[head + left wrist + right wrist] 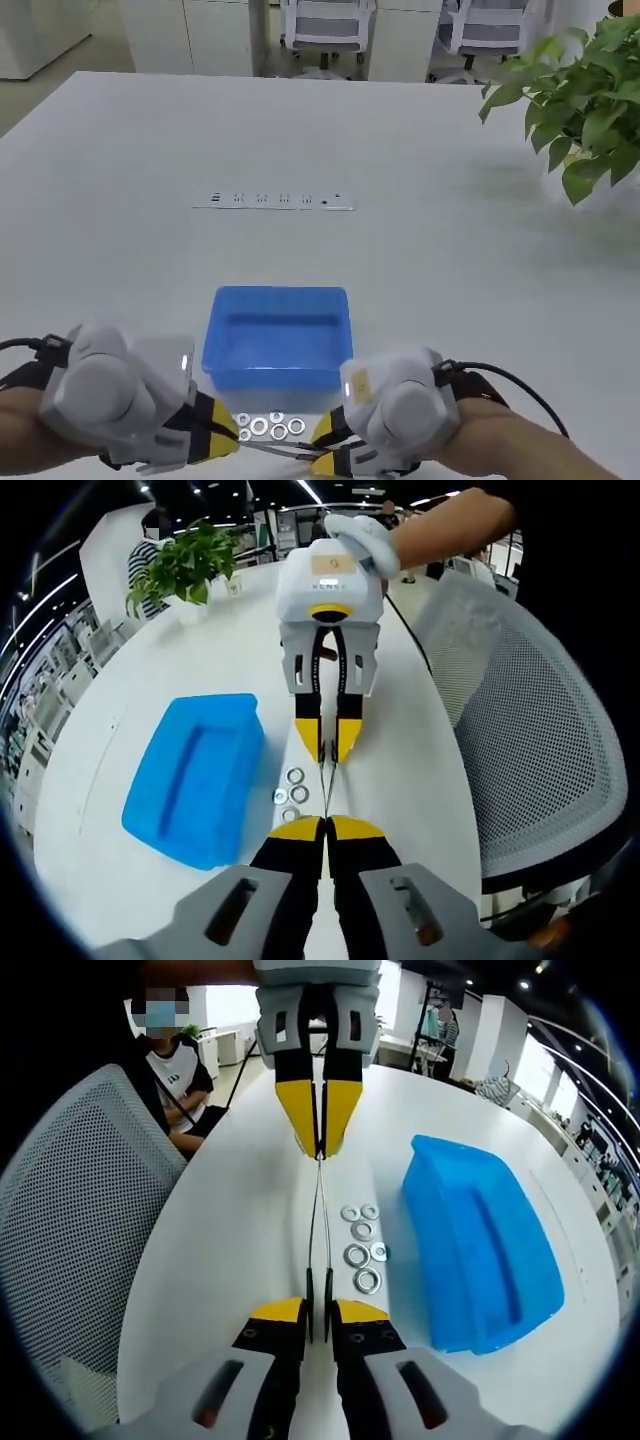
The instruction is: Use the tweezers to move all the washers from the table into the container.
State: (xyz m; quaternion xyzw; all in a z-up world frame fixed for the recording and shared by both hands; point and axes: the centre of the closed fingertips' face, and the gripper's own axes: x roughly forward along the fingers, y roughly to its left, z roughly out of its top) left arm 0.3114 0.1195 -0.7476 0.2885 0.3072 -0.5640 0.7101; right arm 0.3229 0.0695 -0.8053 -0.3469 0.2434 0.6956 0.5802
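Thin metal tweezers (pixel 277 451) span between my two grippers, low over the white table (pixel 420 240) near its front edge. The left gripper (pixel 226 436) is shut on one end and the right gripper (pixel 324 446) is shut on the other. From the left gripper view, the tweezers (pixel 327 780) run from my own jaws to the right gripper (pixel 328 748). The right gripper view has them (pixel 318 1230) reaching the left gripper (pixel 320 1152). Several silver washers (pixel 268 425) (pixel 293 788) (pixel 362 1250) lie beside the tweezers. Just beyond them is the blue container (pixel 270 378) (pixel 195 770) (pixel 480 1240), with nothing visible inside it.
A white strip with sockets (pixel 272 200) lies mid-table. A potted plant (pixel 585 100) stands at the far right. Behind the table's front edge is a grey mesh chair (pixel 530 740) (pixel 80 1220), and a seated person (pixel 180 1070) is further back. Office chairs (pixel 325 25) stand beyond the far edge.
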